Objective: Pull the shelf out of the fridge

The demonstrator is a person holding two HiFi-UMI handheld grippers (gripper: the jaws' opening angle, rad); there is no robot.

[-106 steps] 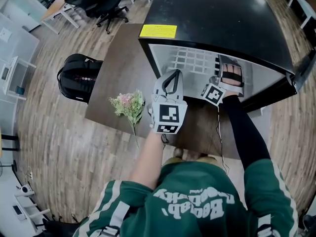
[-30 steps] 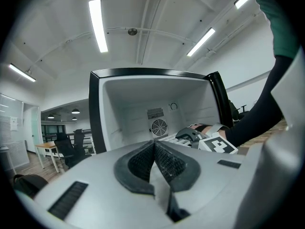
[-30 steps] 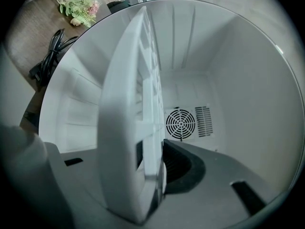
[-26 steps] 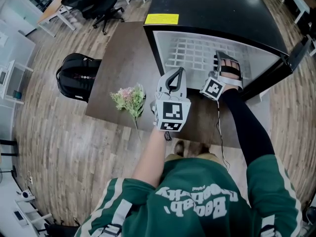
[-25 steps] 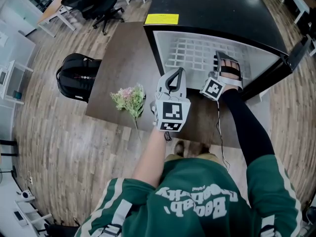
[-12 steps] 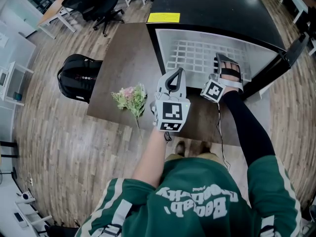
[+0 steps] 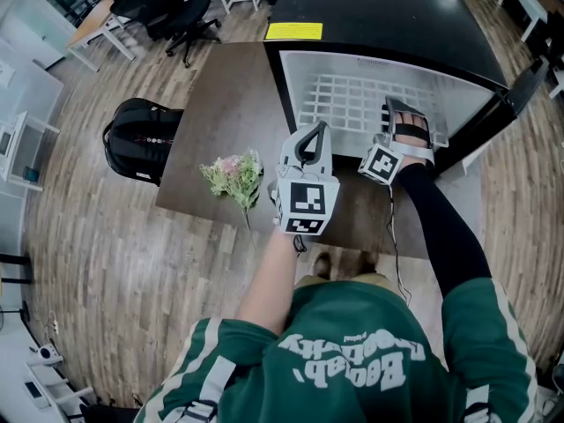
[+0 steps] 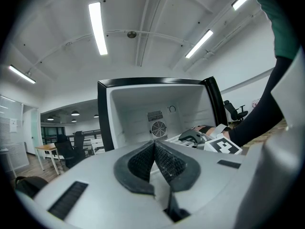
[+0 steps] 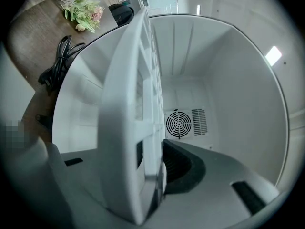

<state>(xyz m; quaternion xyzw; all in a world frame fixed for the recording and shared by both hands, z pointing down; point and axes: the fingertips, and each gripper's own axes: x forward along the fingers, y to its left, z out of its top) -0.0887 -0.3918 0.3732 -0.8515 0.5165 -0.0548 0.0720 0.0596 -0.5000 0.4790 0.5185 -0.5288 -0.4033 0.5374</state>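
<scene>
Right gripper (image 7: pixel 406 117) clamped the front right edge of the white shelf (image 7: pixel 352 104), which lay inside the open fridge (image 7: pixel 388 7) | left gripper (image 7: pixel 308 135) jaws closed, empty, above the table (image 7: pixel 220 95) at the fridge's mouth | flowers (image 7: pixel 231 176) at the table's front left edge | backpack (image 7: pixel 141 139) on the floor beside

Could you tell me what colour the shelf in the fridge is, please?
The shelf is white, an open grid; the head view shows it best.

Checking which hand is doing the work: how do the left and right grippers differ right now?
The left gripper has its jaws shut on nothing; the right gripper has its jaws clamped on the white shelf. The left gripper hangs outside the fridge; the right gripper reaches into it. Both point toward the fridge.
</scene>
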